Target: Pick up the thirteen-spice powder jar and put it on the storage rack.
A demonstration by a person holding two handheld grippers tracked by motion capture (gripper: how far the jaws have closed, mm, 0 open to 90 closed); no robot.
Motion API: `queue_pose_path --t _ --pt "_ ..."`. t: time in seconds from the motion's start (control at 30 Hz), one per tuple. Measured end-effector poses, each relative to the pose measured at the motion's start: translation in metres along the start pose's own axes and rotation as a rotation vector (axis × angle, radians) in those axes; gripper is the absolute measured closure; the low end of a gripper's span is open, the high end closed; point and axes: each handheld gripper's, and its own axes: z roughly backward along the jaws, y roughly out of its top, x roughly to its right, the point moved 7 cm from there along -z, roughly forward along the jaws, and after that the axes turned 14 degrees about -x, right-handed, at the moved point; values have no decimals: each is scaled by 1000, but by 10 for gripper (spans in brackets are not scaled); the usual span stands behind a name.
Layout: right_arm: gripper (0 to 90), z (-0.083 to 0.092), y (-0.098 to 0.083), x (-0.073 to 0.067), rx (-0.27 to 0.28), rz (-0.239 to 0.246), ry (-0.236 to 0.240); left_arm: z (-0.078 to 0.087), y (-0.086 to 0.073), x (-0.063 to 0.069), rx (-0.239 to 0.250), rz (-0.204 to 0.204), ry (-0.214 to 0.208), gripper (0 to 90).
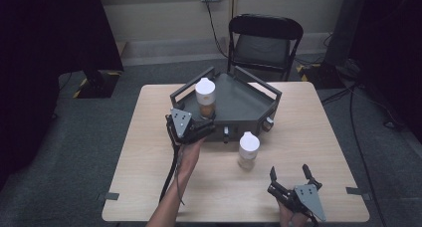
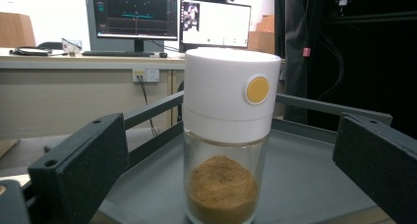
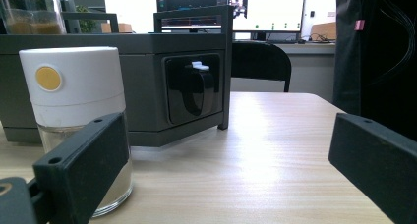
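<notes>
The person's left forearm rises from the bottom edge of the high view toward 12 o'clock, the hand gripping the left claw [image 1: 203, 129] at the near-left rim of a grey tray [image 1: 249, 105]. Its jaws stand apart on either side of a glass jar [image 1: 205, 98] that stands in the tray; in the left gripper view the black jaw blocks flank that jar without touching it. The right hand sits at about 5 o'clock on the bench [image 1: 149, 152], holding the right claw [image 1: 291, 176] low over the wood with its jaws spread wide and nothing between them.

A second jar [image 1: 248, 150] stands on the bare bench just in front of the tray's near wall, at about 11 o'clock from the right claw and clear of it. The bench is open wood to the left, to the right and along the near edge. The tray takes up the far middle, and its railed sides fence in the first jar.

Both jars are clear glass cylinders with tall, smooth white caps, each bearing a round yellow button; the one in the tray holds brown powder [image 2: 222, 187] in its lower part. The tray is matte grey and angular, with raised bar rails and a black fitting [image 3: 192, 89] set in its near wall. The bench top is pale wood grain with rounded corners. A black folding chair [image 1: 264, 40] stands beyond the bench at 12 o'clock.
</notes>
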Motion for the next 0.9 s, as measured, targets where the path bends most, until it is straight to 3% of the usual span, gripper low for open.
queue_pose_path --t 0.43,0.7,0.9 --pt "2 0 0 0 0 1 -2 27 -12 -6 37 11 11 0" --pt "2 0 0 0 0 1 -2 44 -30 -4 68 24 12 0" --pt "2 0 0 0 0 1 -2 55 -44 -2 86 19 58 0"
